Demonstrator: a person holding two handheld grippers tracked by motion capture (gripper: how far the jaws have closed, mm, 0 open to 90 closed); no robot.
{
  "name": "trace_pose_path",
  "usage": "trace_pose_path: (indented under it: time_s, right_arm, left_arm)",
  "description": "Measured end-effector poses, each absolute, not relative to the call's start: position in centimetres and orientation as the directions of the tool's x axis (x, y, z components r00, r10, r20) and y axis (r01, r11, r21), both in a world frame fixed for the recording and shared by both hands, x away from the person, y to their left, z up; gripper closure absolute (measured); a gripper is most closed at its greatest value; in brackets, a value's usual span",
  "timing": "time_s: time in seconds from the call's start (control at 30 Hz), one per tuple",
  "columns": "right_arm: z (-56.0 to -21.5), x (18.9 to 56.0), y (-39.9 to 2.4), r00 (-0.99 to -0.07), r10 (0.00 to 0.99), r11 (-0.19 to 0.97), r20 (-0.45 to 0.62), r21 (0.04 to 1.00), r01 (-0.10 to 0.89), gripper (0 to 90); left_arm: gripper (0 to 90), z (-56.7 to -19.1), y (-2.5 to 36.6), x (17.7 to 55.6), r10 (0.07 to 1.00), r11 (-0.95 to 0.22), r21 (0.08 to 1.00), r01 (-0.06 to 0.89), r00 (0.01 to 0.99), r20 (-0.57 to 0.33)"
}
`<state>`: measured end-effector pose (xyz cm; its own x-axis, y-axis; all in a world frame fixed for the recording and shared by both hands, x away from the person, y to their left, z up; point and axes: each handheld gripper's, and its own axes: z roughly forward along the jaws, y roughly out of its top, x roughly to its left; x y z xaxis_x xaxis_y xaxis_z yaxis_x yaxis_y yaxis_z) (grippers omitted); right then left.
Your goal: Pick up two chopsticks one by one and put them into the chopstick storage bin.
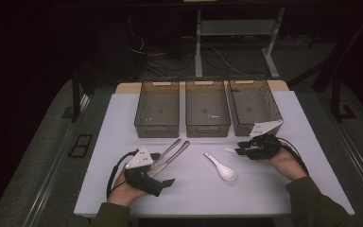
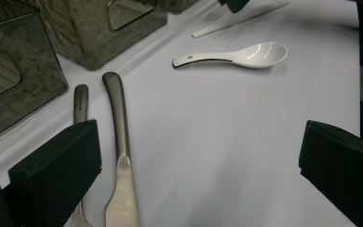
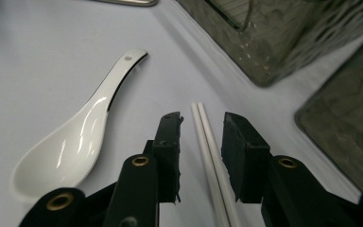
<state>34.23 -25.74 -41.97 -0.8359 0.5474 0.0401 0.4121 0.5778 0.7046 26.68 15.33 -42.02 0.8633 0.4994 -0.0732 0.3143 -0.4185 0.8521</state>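
From above, your right gripper (image 1: 238,151) sits near the right side of the surface (image 1: 123,189), just in front of the right-hand bin (image 1: 278,112), with the white chopsticks (image 1: 230,151) poking out toward the middle; your left gripper (image 1: 163,177) rests near the front left corner beside two metal utensils (image 1: 170,153), so the right hand is plainly the nearer one. All three bins, middle bin (image 1: 208,130) and left bin (image 1: 157,131) included, look empty

Left gripper view now: fingers (image 2: 56,165) spread wide over bare surface, nothing between them, the two metal handles running away from you on the left, the white soup spoon (image 2: 236,54) well ahead

Right gripper view: here's the one that matters. The chopsticks (image 3: 212,161) run straight down the gap, long axis in line with the gripper, and the fingers (image 3: 170,142) stand a little apart on either side, not pinching, with daylight on both sides. The spoon (image 3: 71,142) lies off to the left, clear of the pair. Close squarely and I'd judge you catch both sticks
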Motion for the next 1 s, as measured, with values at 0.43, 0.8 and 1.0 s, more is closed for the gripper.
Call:
trace_pose_path:
  time_s: [0.43, 0.8, 1.0]
  right_arm:
    - [-41.8, 31.2, -31.6, -0.799, 0.601, 0.578, 0.018, 0.68, 0.451, 72.6]
    - [-43.1, 30.8, -34.0, -0.771, 0.636, 0.595, 0.005, 0.634, 0.494, 79.2]
    - [-43.5, 31.0, -33.9, -0.78, 0.625, 0.622, -0.012, 0.612, 0.488, 81.3]
  left_arm:
    - [0.0, -42.1, 15.3, 26.7, 0.496, -0.425, 0.847, 0.318, 0.865, -0.077]
    - [0.0, -42.2, 15.2, 26.7, 0.495, -0.422, 0.849, 0.319, 0.865, -0.079]
    - [0.0, -42.1, 15.3, 26.7, 0.494, -0.425, 0.847, 0.319, 0.866, -0.079]
